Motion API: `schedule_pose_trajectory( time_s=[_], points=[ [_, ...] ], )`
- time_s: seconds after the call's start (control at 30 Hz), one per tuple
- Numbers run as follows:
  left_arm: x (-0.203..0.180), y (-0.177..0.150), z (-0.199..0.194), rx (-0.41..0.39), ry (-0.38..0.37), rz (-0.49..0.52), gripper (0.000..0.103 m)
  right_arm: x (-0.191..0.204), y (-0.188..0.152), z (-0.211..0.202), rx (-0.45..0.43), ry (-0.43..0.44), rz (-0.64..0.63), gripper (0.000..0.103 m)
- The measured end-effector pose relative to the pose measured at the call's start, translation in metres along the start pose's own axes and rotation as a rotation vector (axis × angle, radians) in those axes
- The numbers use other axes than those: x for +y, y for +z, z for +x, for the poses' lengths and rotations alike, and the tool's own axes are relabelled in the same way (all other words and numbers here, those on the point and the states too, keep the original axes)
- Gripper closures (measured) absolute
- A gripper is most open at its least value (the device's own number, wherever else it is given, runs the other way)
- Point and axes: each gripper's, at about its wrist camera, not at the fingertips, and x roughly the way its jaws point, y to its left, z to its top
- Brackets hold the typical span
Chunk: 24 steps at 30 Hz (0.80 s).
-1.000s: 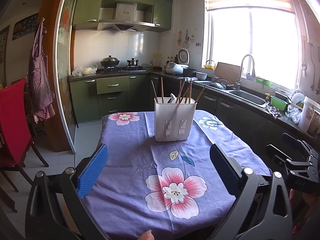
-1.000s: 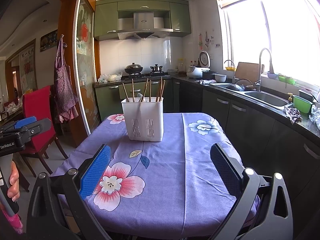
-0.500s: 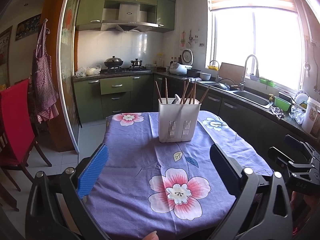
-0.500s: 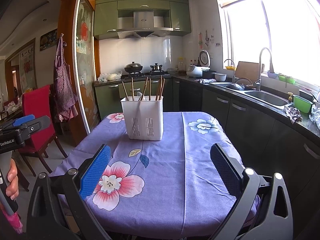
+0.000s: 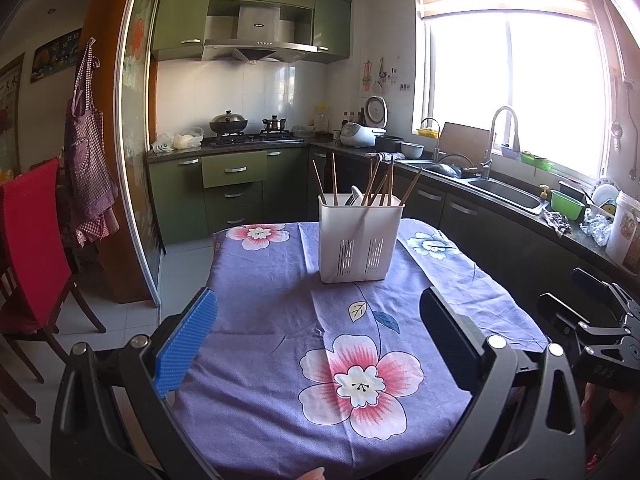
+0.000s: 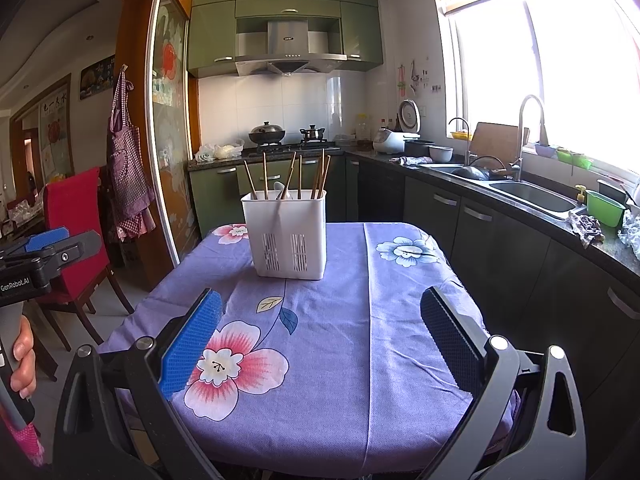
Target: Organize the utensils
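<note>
A white slotted utensil holder (image 5: pixel 360 238) (image 6: pixel 286 234) stands upright on the purple flowered tablecloth (image 5: pixel 280 320) (image 6: pixel 340 320), toward the far end of the table. Several wooden chopsticks (image 5: pixel 380 184) (image 6: pixel 296 176) and a pale spoon (image 5: pixel 356 194) (image 6: pixel 280 190) stick up out of it. My left gripper (image 5: pixel 318 312) hangs open over the near part of the table, well short of the holder, with nothing between its fingers. My right gripper (image 6: pixel 320 312) is open too, empty and equally far back. The other gripper shows at each view's edge.
A red chair (image 5: pixel 32 240) (image 6: pixel 76 232) stands left of the table. A dark counter with a sink (image 5: pixel 504 196) (image 6: pixel 532 196) runs along the right under the window. Green cabinets and a stove (image 5: pixel 248 136) line the far wall. A checked apron (image 5: pixel 90 168) hangs by the glass door.
Both grippers have edged slightly forward and tilted, so the holder sits a little lower and larger in view. Both jaws stay open and empty.
</note>
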Motion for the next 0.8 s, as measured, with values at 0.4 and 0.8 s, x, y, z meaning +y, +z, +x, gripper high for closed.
schedule_pose_trajectory(
  time_s=[0.4, 0.8],
  points=[
    [-0.0013, 0.0001, 0.0048, 0.021, -0.012, -0.004, 0.007, 0.0015, -0.0012, 0.0018, 0.005, -0.001, -0.003, 0.005],
    [0.0053, 0.0019, 0.0020, -0.020, -0.013, -0.033, 0.007, 0.0014, -0.0062, 0.0082, 0.016, 0.000, -0.003, 0.005]
  ],
)
